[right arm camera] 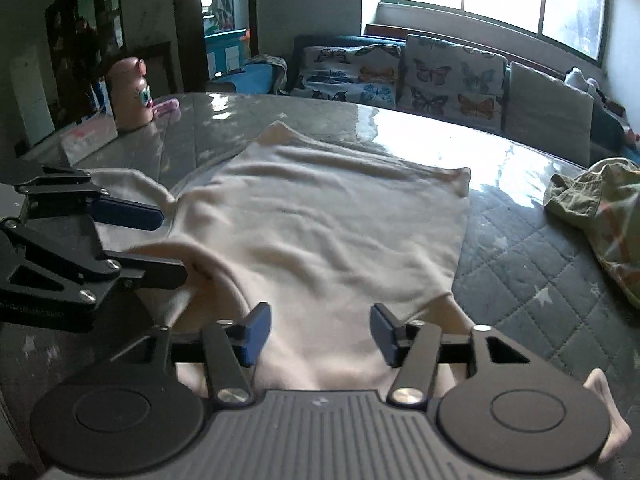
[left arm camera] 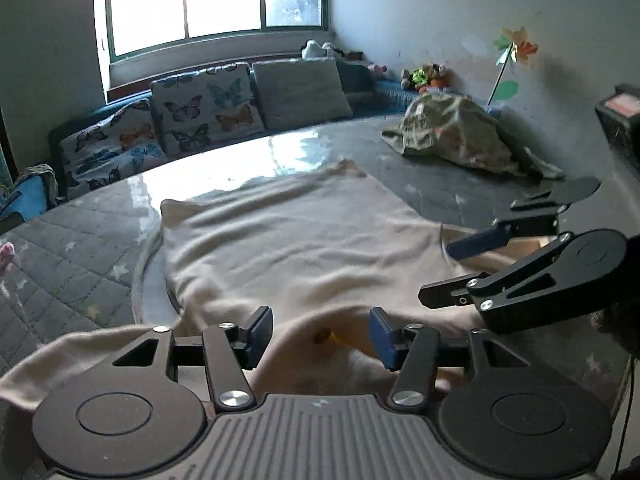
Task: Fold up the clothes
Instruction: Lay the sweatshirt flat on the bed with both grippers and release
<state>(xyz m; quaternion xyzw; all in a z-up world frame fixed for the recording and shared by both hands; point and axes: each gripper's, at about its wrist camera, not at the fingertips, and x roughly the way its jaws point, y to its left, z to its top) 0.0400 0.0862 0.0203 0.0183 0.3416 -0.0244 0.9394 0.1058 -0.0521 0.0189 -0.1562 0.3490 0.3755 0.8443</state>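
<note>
A cream garment point(left arm camera: 300, 240) point(right arm camera: 320, 220) lies spread and wrinkled on the table, its near edge folded over towards me. My left gripper point(left arm camera: 320, 334) point(right arm camera: 168, 246) hovers over the garment's near left part. Its jaws stand apart and the blue pads point(left arm camera: 260, 332) press on nothing. My right gripper point(right arm camera: 320, 334) point(left arm camera: 452, 270) is beside it over the near right part, also open, with cloth below the pads point(right arm camera: 382, 334) but none pinched. The two grippers angle towards each other over the folded edge.
The table point(left arm camera: 80, 272) point(right arm camera: 540, 272) has a glossy grey quilted cover. A heap of green patterned clothes point(left arm camera: 452, 132) point(right arm camera: 600, 208) lies at the far right. A pink bottle-shaped toy point(right arm camera: 130, 92) stands far left. Butterfly cushions point(left arm camera: 204, 108) line a sofa behind.
</note>
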